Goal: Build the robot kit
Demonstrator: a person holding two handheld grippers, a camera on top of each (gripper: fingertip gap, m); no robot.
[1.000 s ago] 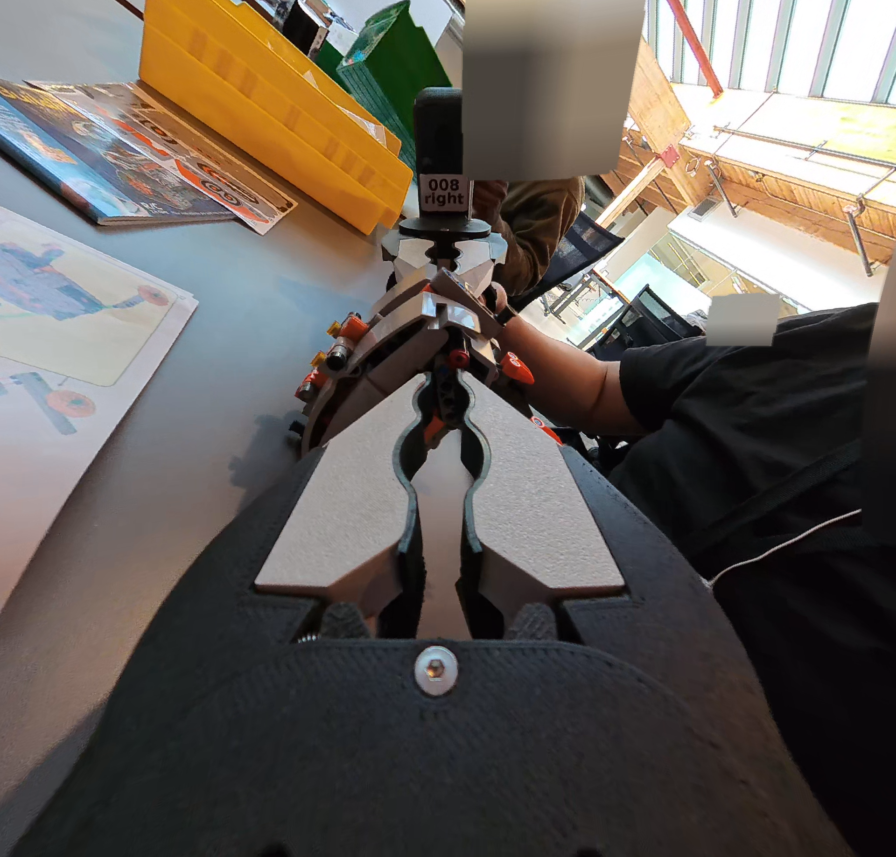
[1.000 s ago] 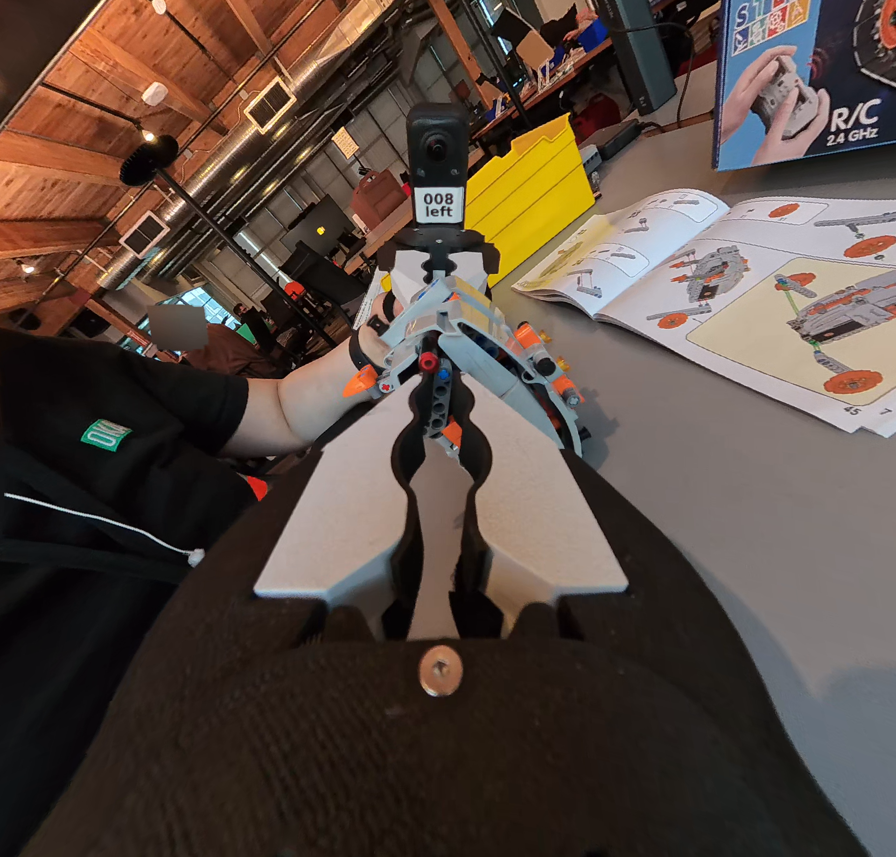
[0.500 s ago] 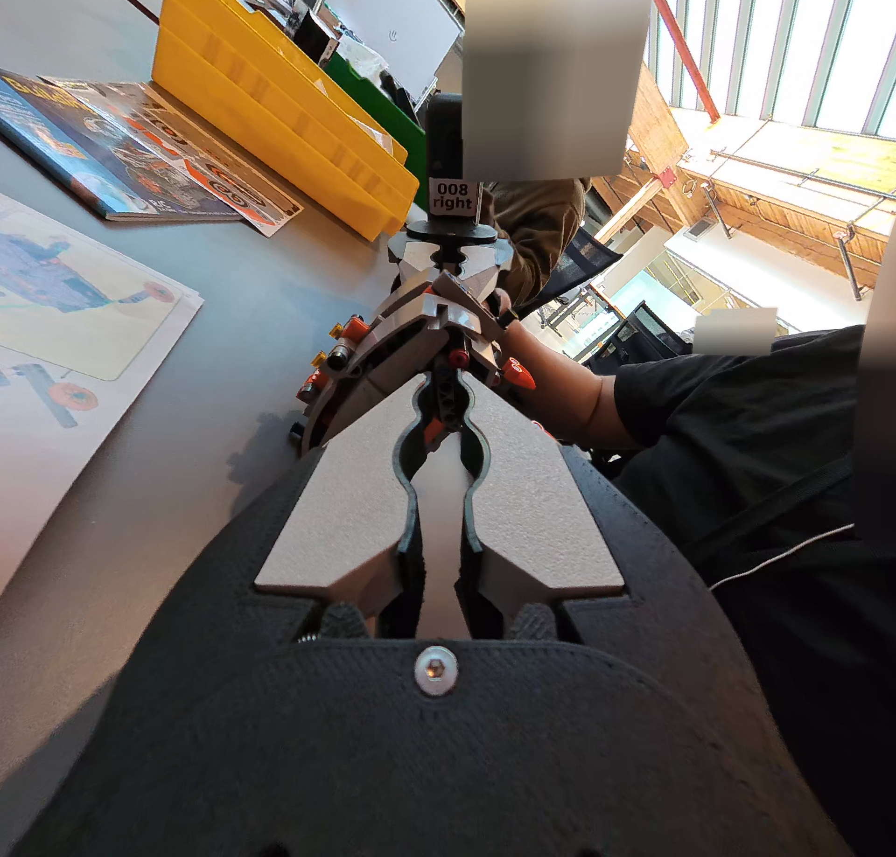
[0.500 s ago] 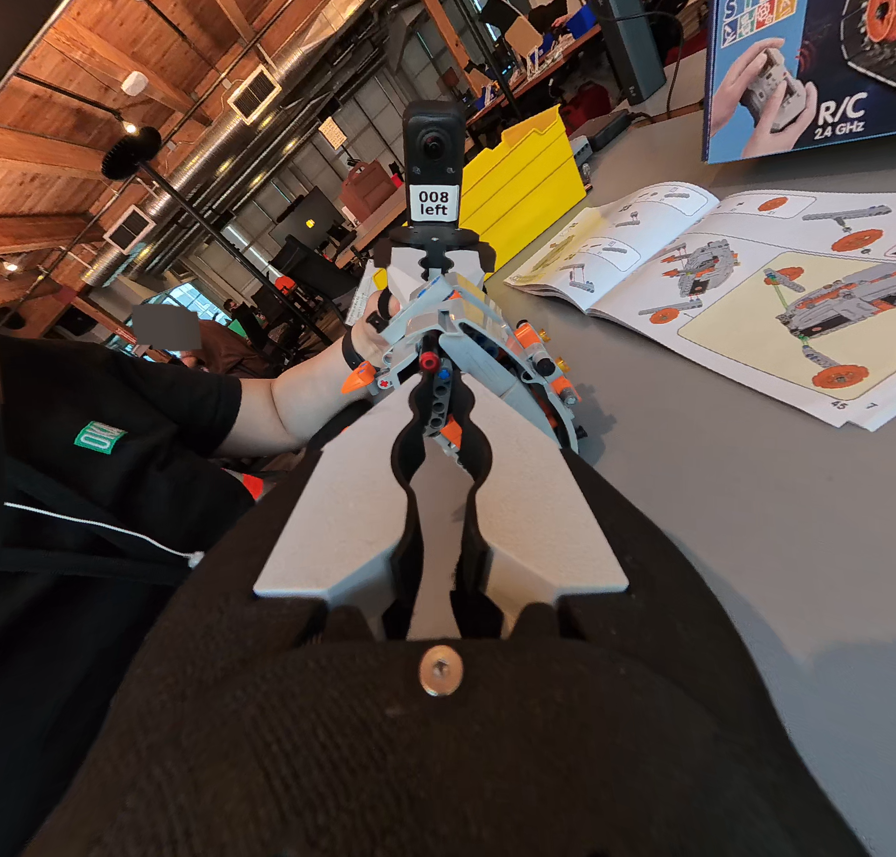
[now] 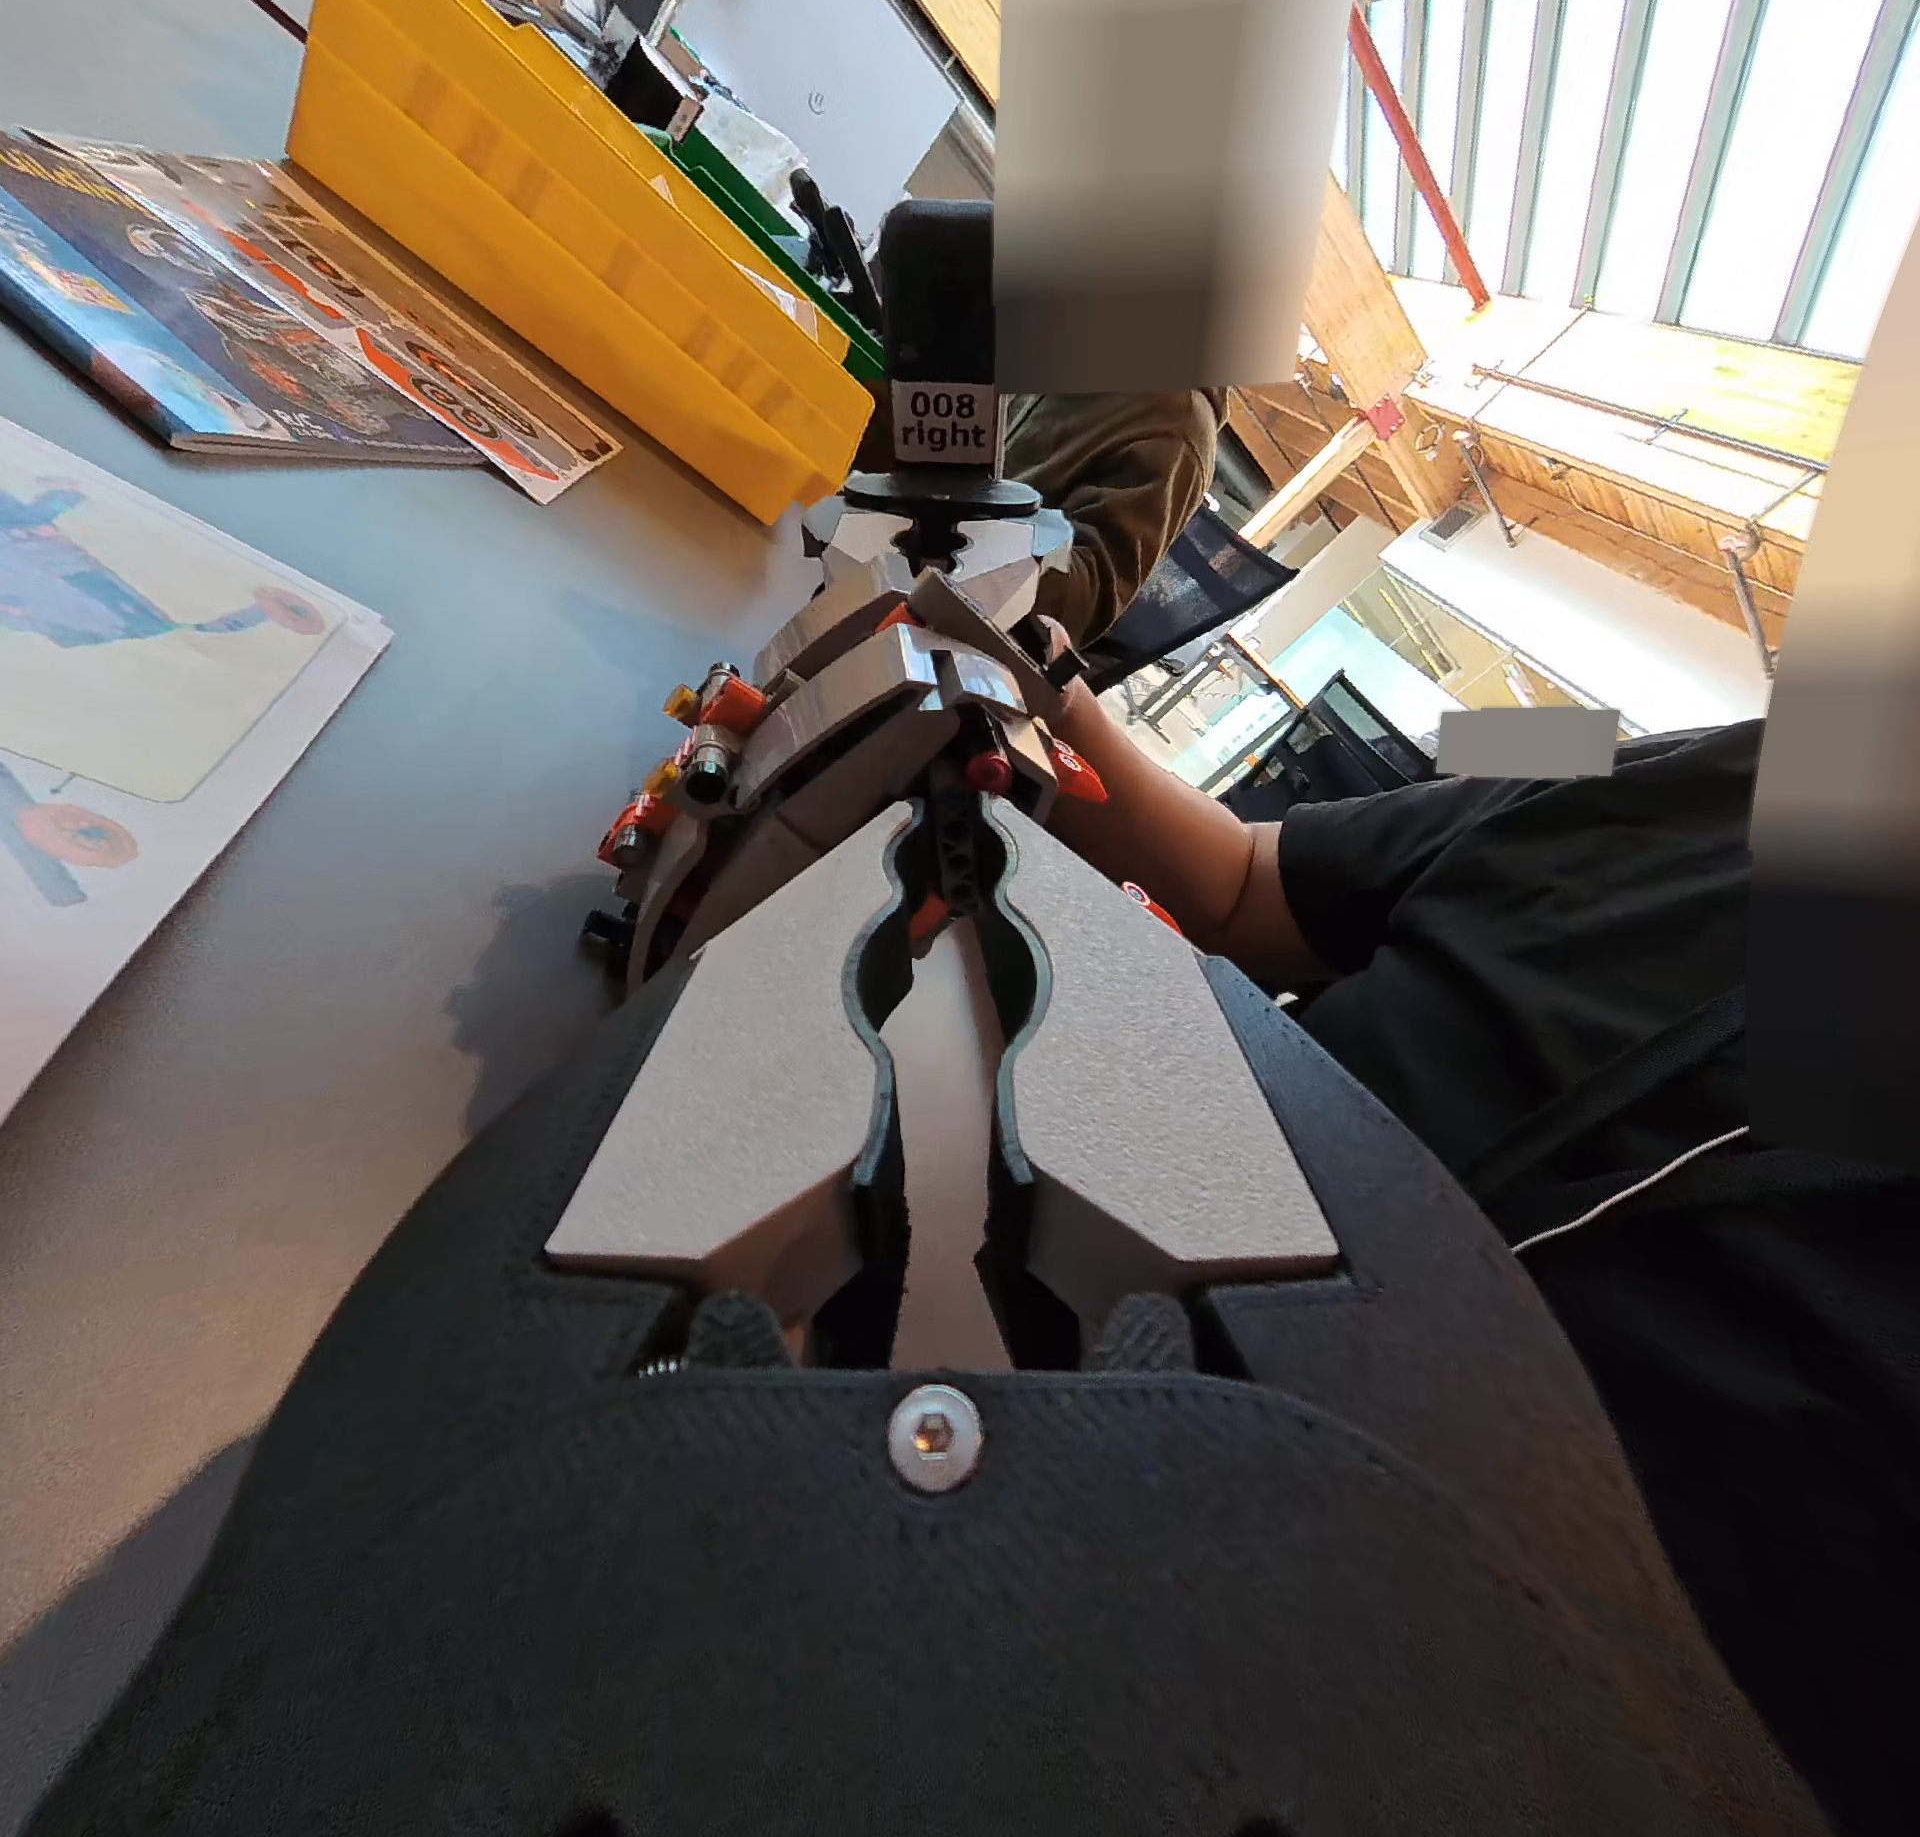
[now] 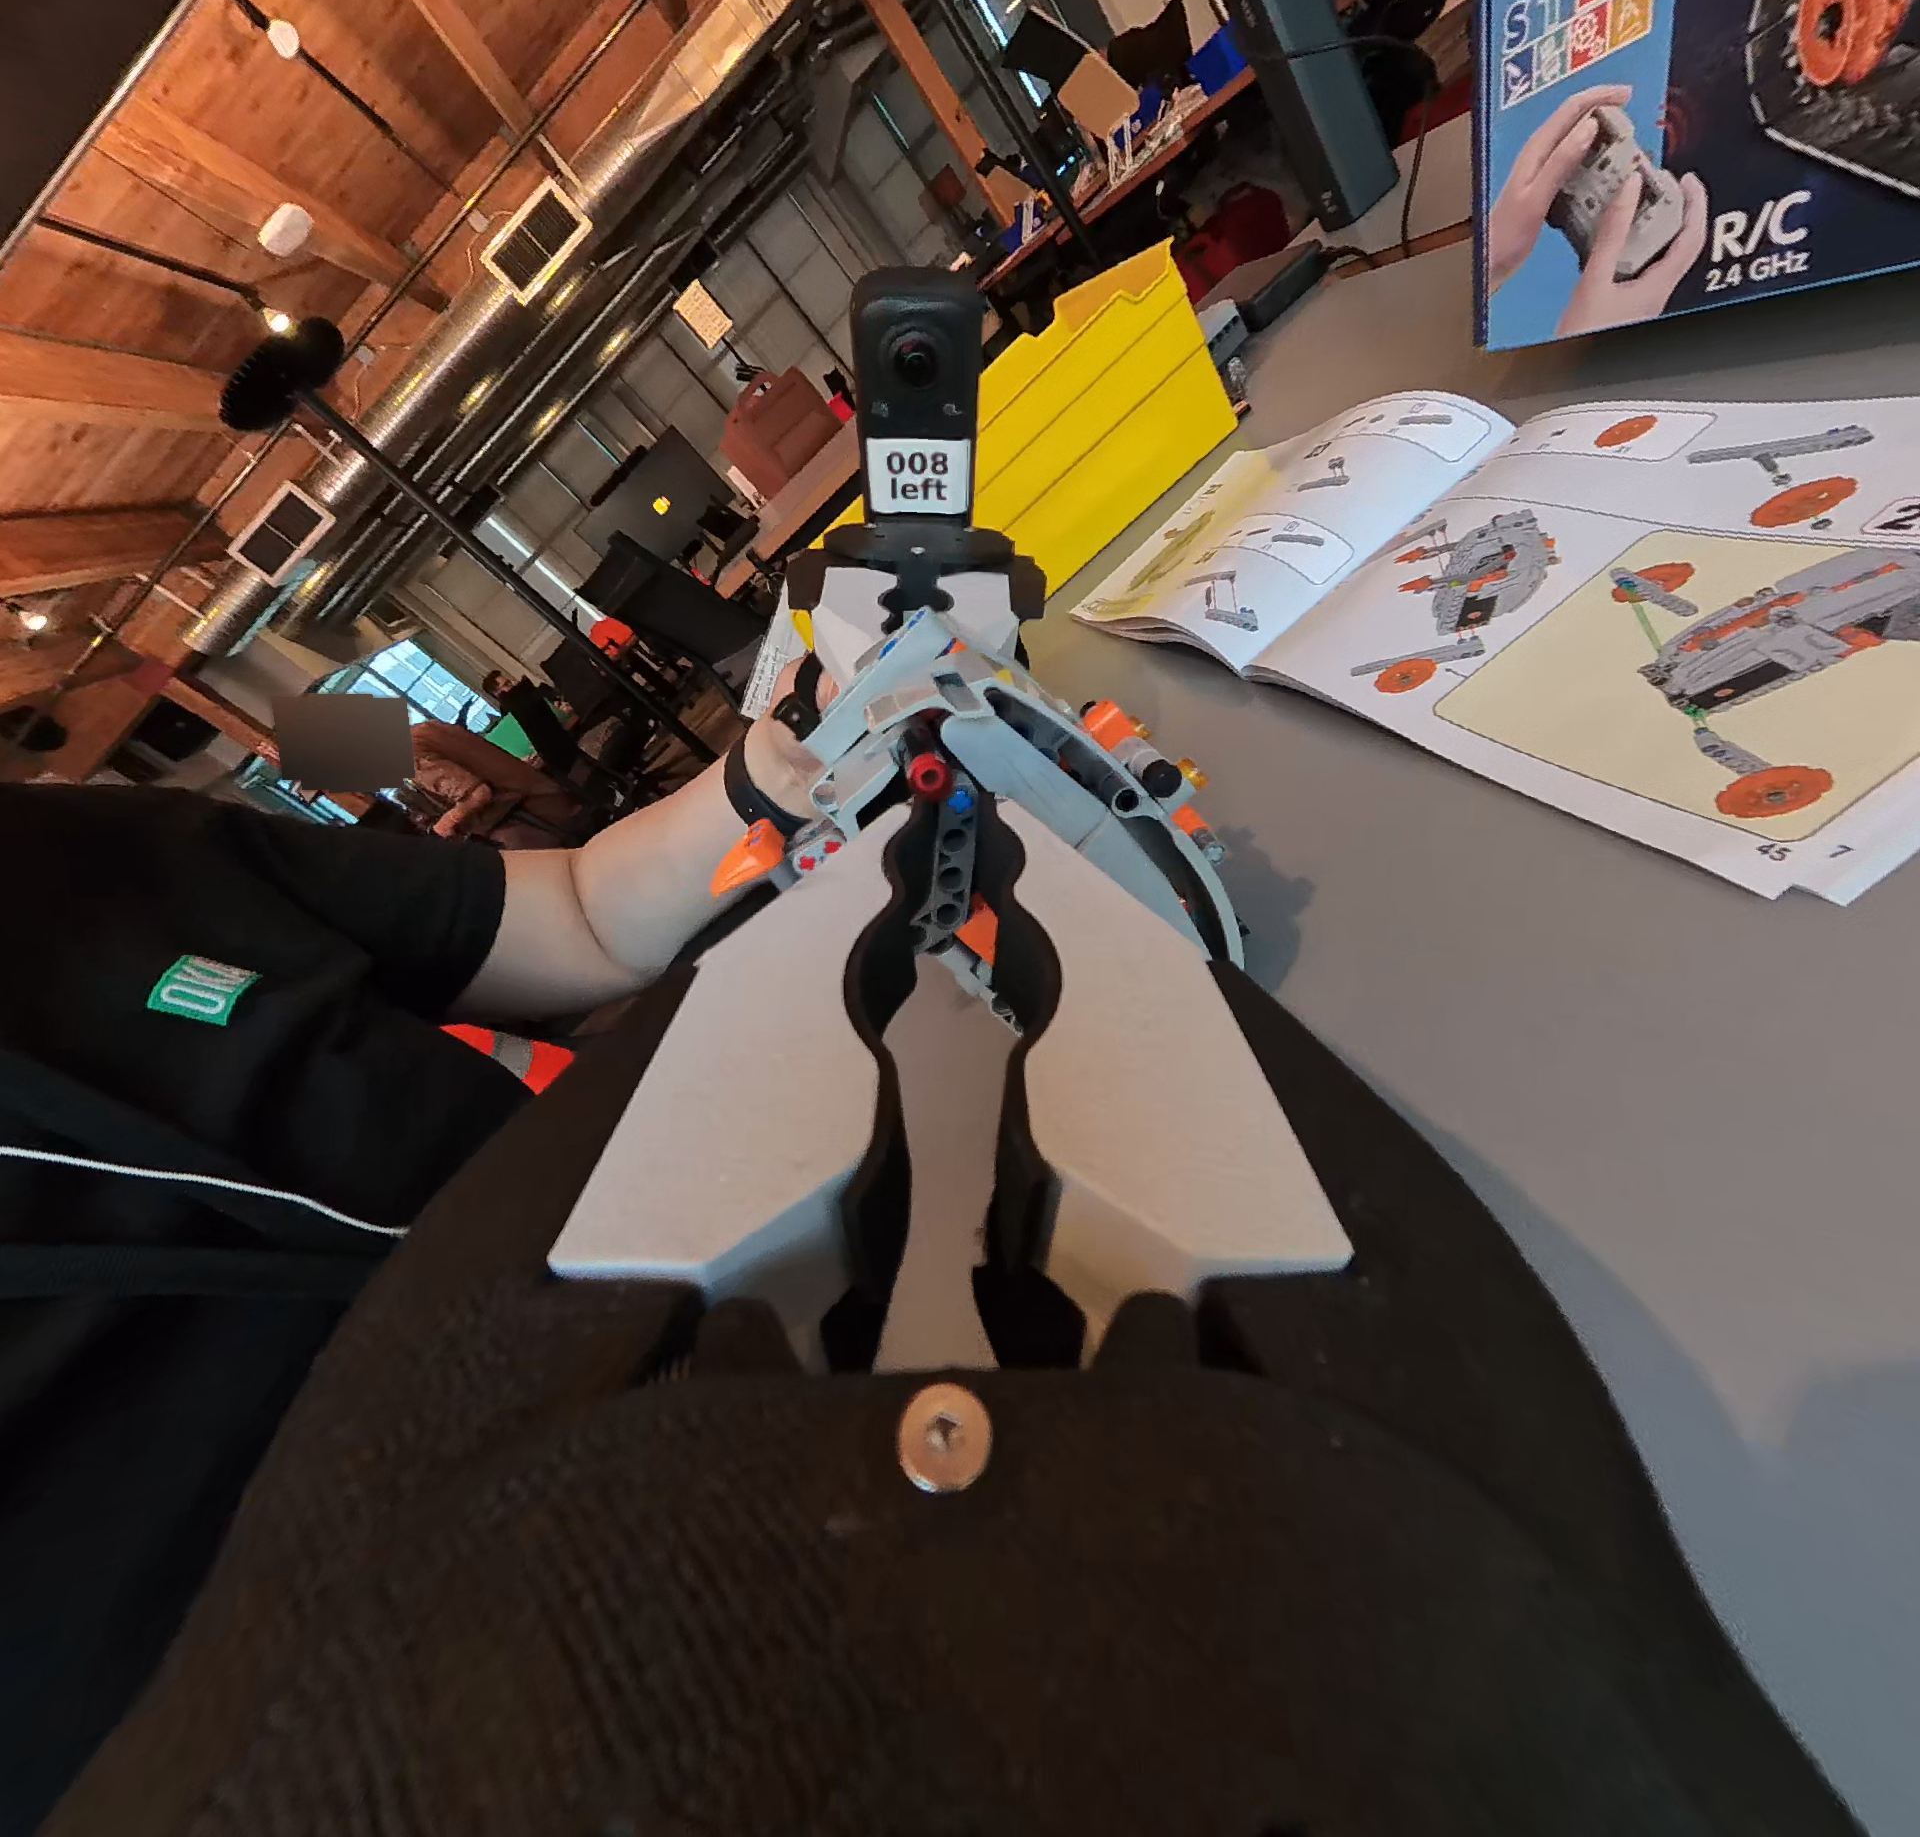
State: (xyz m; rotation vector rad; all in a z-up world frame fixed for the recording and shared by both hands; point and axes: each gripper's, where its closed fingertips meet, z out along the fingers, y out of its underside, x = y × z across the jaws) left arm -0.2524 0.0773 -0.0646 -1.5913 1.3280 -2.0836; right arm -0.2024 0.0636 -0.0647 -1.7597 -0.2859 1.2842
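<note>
A grey brick-built model [image 5: 831, 717] with orange tips and a red pin hangs between both grippers, its lower edge close to the grey table [image 5: 312, 1060]. My left gripper [image 5: 951, 837] is shut on a dark perforated beam at the model's near end. The right gripper [image 5: 935, 551] faces me from the far end. In the right wrist view my right gripper [image 6: 951, 837] is shut on a dark perforated beam of the model [image 6: 1049, 759], and the left gripper [image 6: 914, 603] holds the opposite end. I cannot tell whether the model touches the table.
A yellow bin [image 5: 571, 198] and a green bin [image 5: 748, 198] stand at the back. An open instruction booklet [image 6: 1558, 624] and a blue box [image 6: 1704, 104] lie beside the model. Printed sheets [image 5: 239, 312] lie by the bin. A person's arm [image 6: 582, 904] reaches in. My hands' fingertips stand some 6 cm from each other.
Both grippers stay shut on the model. They have swung a little together, so the bin, booklet and box have shifted in both views.
</note>
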